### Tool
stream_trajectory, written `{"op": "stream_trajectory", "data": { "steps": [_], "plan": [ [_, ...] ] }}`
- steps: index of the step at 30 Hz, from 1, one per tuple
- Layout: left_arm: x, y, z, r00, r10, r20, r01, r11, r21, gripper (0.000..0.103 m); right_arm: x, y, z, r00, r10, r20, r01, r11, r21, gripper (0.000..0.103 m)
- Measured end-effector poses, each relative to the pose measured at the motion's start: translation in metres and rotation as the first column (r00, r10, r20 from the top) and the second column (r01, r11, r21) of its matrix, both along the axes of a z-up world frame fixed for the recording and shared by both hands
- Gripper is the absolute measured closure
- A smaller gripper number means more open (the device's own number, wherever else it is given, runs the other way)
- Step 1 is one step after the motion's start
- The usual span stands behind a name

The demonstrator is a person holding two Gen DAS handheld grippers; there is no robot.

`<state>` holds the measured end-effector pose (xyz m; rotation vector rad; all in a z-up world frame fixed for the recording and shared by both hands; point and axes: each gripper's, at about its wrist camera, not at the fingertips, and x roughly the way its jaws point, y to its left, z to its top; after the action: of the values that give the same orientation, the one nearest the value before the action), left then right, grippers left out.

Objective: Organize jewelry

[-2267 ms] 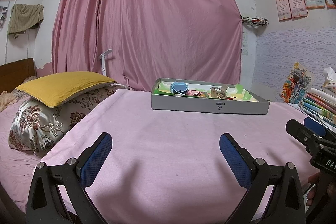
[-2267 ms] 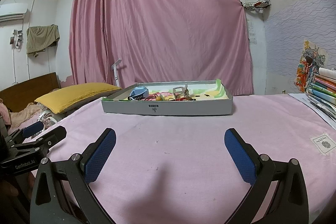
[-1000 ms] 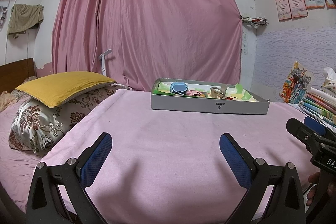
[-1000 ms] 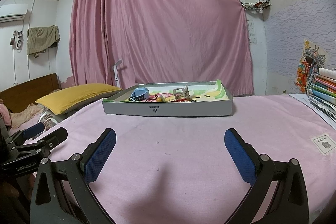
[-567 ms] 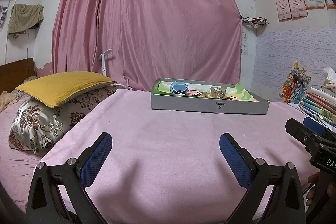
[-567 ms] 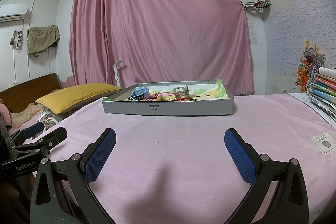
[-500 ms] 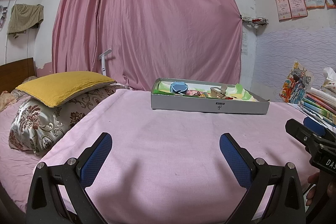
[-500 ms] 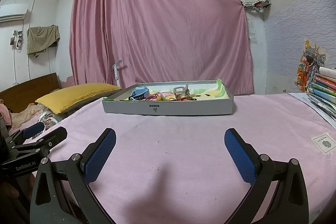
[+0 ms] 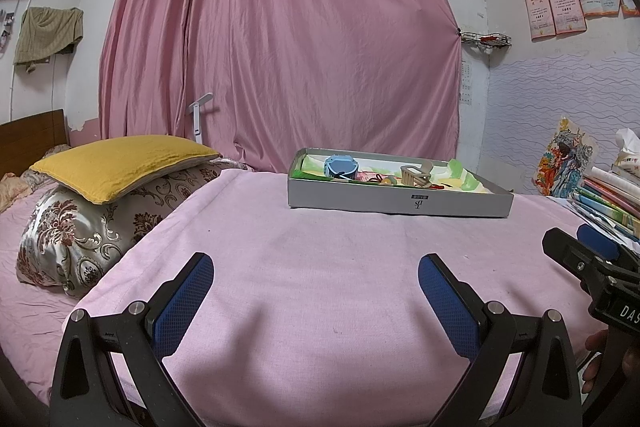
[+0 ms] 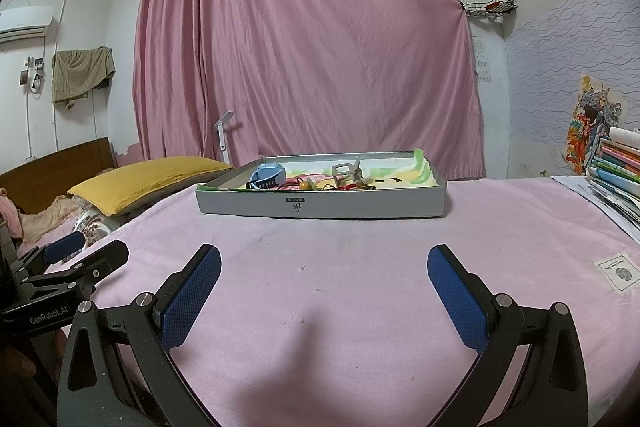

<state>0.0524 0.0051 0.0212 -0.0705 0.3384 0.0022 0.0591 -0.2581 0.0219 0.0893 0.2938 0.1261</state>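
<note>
A shallow grey box [image 9: 400,202] [image 10: 320,205] lies on the pink bedspread [image 9: 320,267] [image 10: 328,267], well ahead of both grippers. Inside it I see a blue watch [image 9: 339,166] [image 10: 269,175], a small wooden piece [image 9: 416,175] [image 10: 346,171], and red and orange trinkets [image 10: 316,184]. My left gripper [image 9: 316,265] hovers open over the bedspread with nothing between its blue pads. My right gripper [image 10: 324,257] is likewise open and holds nothing. Each gripper shows at the edge of the other's view.
A yellow pillow [image 9: 116,159] lies on a patterned one [image 9: 92,223] at the left. Stacked books [image 9: 608,195] [image 10: 618,167] sit at the right, with a paper card [image 10: 618,271] on the bedspread nearby. A pink curtain [image 9: 280,47] hangs behind the box.
</note>
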Motion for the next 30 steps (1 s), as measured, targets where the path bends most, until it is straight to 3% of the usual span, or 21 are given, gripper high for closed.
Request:
{"op": "stream_trajectory", "data": {
  "steps": [30],
  "plan": [
    [0.0017,-0.0028,-0.0007,1.000,0.002,-0.015,-0.002,1.000,0.002,0.000,-0.0027,0.0013,-0.0026,1.000,0.003,-0.007,-0.003,1.000,-0.002,0.002]
  ]
}}
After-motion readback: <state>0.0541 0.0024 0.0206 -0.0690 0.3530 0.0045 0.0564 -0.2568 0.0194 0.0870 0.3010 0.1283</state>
